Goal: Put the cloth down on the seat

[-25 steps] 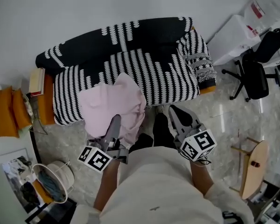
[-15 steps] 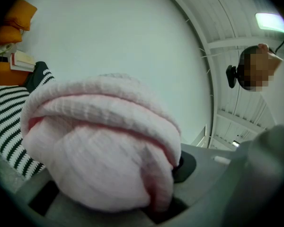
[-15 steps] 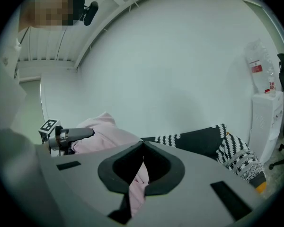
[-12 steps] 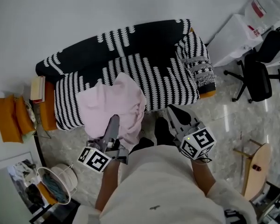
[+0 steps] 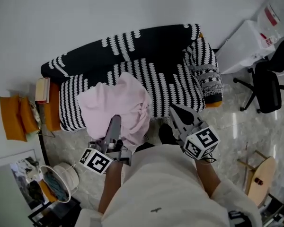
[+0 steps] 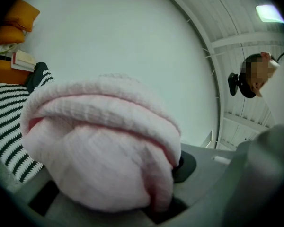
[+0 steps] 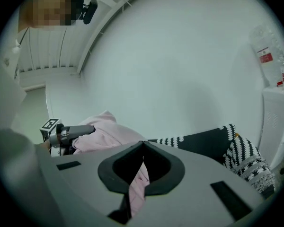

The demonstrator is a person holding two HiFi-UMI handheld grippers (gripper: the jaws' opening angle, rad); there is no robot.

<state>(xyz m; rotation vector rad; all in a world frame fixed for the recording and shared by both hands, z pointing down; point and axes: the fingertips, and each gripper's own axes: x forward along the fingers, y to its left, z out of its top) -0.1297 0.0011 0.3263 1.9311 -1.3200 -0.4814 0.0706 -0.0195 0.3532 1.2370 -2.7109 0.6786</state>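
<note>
1. Currently, the pink cloth (image 5: pixel 114 100) hangs bunched at the front edge of the sofa (image 5: pixel 146 44), over the left half of the seat (image 5: pixel 170 82). Its upper folds overlap the striped seat cover. Its lower folds drop in front of the sofa toward the floor (image 5: pixel 227 126).
2. Left gripper (image 5: pixel 115 123): the jaws are clamped on a thick wad of the cloth, which fills the gap between them. The tips point at the sofa from the front.
3. Right gripper (image 5: pixel 174 110): the jaws are drawn together at the tips, with a thin strip of the cloth in the slit between them. It sits in front of the sofa's right half, apart from the main bunch.
4. Fringed throw (image 5: pixel 206 72): lies on the sofa's right arm.
5. Stack of books (image 5: pixel 42 90): sits at the sofa's left end, with the orange cushions (image 5: pixel 13 118) farther left.
6. Office chair (image 5: pixel 270 82): stands well to the right of the sofa.
</note>
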